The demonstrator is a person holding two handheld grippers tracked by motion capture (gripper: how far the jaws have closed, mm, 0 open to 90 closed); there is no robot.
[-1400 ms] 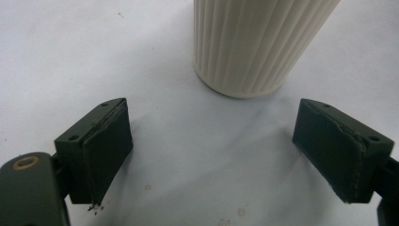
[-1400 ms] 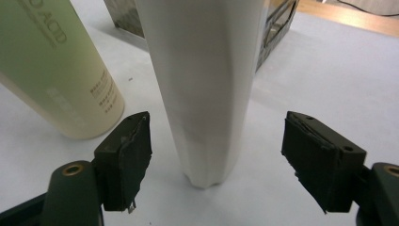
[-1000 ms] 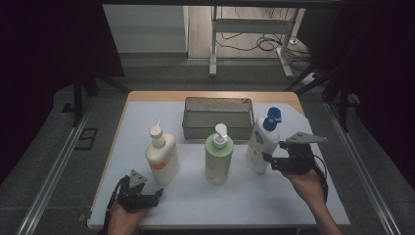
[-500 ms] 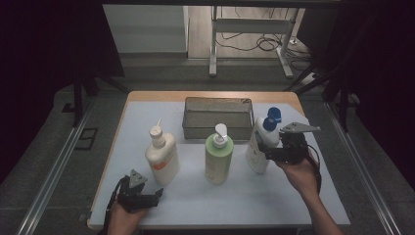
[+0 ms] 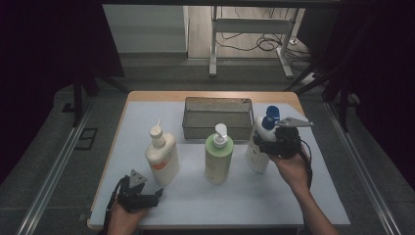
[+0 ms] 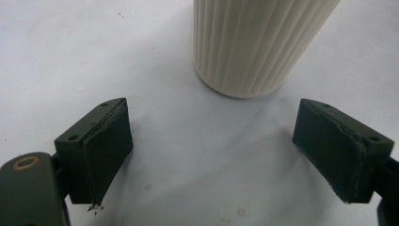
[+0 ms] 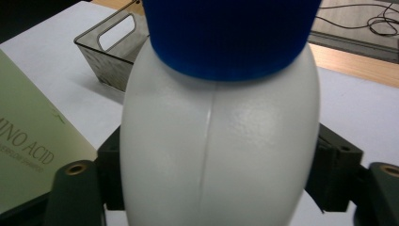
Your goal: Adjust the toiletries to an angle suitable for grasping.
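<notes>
The right gripper (image 5: pixel 262 142) has its fingers (image 7: pixel 334 169) on either side of the white bottle with the blue cap (image 7: pixel 221 141), which stands upright at the right of the table (image 5: pixel 293 196), just in front of the grey basket (image 5: pixel 218 117); they have just been closing and appear to touch its sides. The left gripper (image 5: pixel 154 196) rests at the table's near left edge, fingers (image 6: pixel 103 146) spread wide with nothing between them, near the base of the cream bottle (image 6: pixel 254 42). A green pump bottle (image 5: pixel 219 156) stands between the two bottles.
</notes>
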